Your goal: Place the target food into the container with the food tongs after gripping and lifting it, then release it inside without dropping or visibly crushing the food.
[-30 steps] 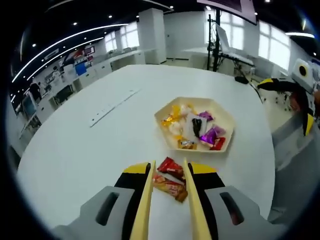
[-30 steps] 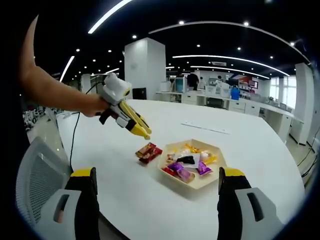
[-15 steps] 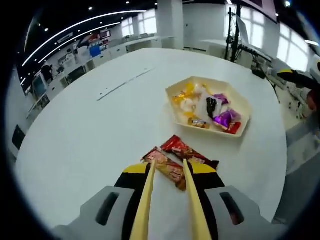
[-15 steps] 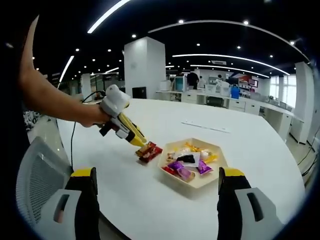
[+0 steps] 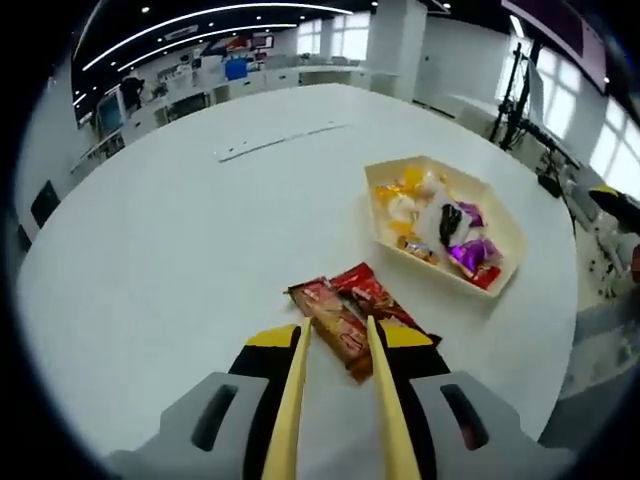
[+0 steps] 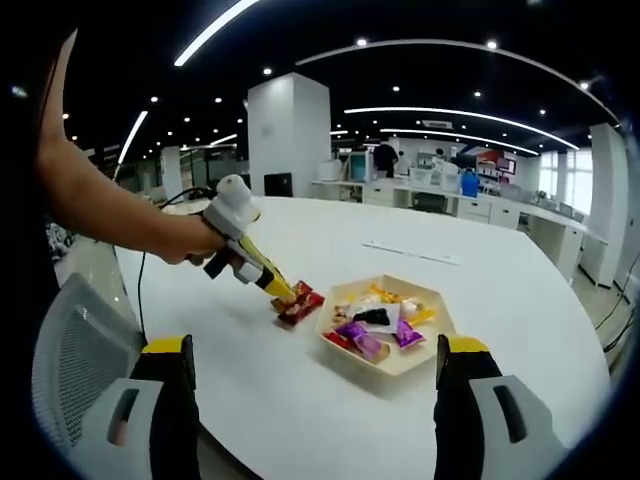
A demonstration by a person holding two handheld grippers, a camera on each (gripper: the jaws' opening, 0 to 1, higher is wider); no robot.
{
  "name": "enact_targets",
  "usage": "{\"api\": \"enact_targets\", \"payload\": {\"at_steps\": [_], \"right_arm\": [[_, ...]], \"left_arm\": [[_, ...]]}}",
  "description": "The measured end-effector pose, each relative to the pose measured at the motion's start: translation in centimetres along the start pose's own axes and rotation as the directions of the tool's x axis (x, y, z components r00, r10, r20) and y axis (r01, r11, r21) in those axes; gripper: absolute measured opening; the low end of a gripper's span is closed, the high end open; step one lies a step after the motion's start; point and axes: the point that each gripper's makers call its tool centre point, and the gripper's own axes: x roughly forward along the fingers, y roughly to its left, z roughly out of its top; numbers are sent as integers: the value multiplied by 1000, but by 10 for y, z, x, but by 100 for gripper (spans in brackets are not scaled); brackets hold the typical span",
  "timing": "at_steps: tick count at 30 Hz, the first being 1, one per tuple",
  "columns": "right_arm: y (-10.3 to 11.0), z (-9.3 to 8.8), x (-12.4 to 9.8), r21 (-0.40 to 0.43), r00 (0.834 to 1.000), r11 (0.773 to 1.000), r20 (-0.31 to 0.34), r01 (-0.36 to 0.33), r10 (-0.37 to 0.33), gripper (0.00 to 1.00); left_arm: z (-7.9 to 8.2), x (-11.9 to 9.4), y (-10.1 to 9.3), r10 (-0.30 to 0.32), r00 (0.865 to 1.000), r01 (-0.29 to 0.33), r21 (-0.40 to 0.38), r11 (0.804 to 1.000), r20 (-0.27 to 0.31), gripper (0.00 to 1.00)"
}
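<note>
Straddling snack pkt [image 5: 336, 327], L jaws.

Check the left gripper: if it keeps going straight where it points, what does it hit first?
Most likely the brown snack packet lying between the yellow tips of the left gripper. The red packet lies just beyond, beside it, then the tray. Contact is unclear.

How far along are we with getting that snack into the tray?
Done: the left gripper has reached the two red snack packets on the white table. In hand: its yellow tongs straddle the nearer packet, jaws not closed on it. Left: grip, lift, carry to the hexagonal tray, release. The right gripper waits open.
</note>
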Motion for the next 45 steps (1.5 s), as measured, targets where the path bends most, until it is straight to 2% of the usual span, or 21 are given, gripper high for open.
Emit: {"api": "enact_targets", "payload": {"at_steps": [8,12,15,16,17,18,20,21,22,23,24,27,28,29,30,32,33,34,37,42,45], "right_arm": [[-1,0,0,-1,1000,1000,-1,3,-3,99],[-1,0,0,-2,1000,1000,0,3,-3,98],[0,0,0,-2,1000,1000,1,2,-2,98],[0,0,0,-3,1000,1000,2,2,-2,98],[-1,1,0,-3,1000,1000,3,3,-3,98],[-1,1,0,-1,1000,1000,4,3,-3,98],[-1,1,0,-3,1000,1000,4,4,-4,98],[-1,1,0,-3,1000,1000,5,3,-3,98],[0,1,0,-3,1000,1000,6,2,-2,98],[0,1,0,-3,1000,1000,4,1,-1,98],[0,1,0,-4,1000,1000,4,0,0,98],[0,1,0,-6,1000,1000,2,-1,1,98],[0,1,0,-8,1000,1000,2,-1,1,98],[1,1,0,-8,1000,1000,1,-3,3,98],[1,1,0,-9,1000,1000,1,-3,3,98],[1,0,0,-11,1000,1000,-1,-4,4,98],[1,0,0,-12,1000,1000,-2,-4,4,98],[1,0,0,-14,1000,1000,-2,-2,2,98],[0,0,0,-12,1000,1000,-3,-1,1,98],[1,-1,1,-15,1000,1000,-6,-4,3,98],[1,-1,1,-14,1000,1000,-6,-3,2,98]], "left_arm": [[-2,2,-1,15,1000,-16,-25,1000,-19,27],[-4,0,-3,8,1000,-8,-5,1000,-28,25],[-9,-4,-4,-15,999,16,22,1000,-42,25],[-12,-6,-7,-52,998,55,57,997,-46,25],[-15,-8,-8,-63,997,66,53,996,-53,25],[-19,-13,-14,-111,991,117,89,989,-71,25],[-29,-20,-12,-128,986,141,123,982,-109,25],[-32,-23,-14,-150,981,168,153,974,-126,25],[-37,-28,-17,-188,971,217,207,954,-149,25],[-40,-31,-16,-187,969,219,212,952,-160,25],[-47,-36,-20,-227,955,275,273,922,-192,25],[-58,-46,-22,-264,933,342,380,860,-243,25],[-63,-50,-22,-280,923,373,435,820,-263,25],[-67,-54,-22,-294,913,397,453,798,-283,25],[-72,-58,-20,-296,908,406,452,794,-296,26],[-72,-59,-12,-280,917,380,409,830,-284,26],[-68,-60,-8,-273,928,355,378,855,-254,26],[-68,-63,-6,-269,930,347,356,868,-252,26],[-67,-68,-11,-284,932,351,353,867,-226,26],[-70,-64,-17,-276,946,321,373,871,-169,26],[-74,-58,-11,-230,961,274,400,875,-154,26]]}}
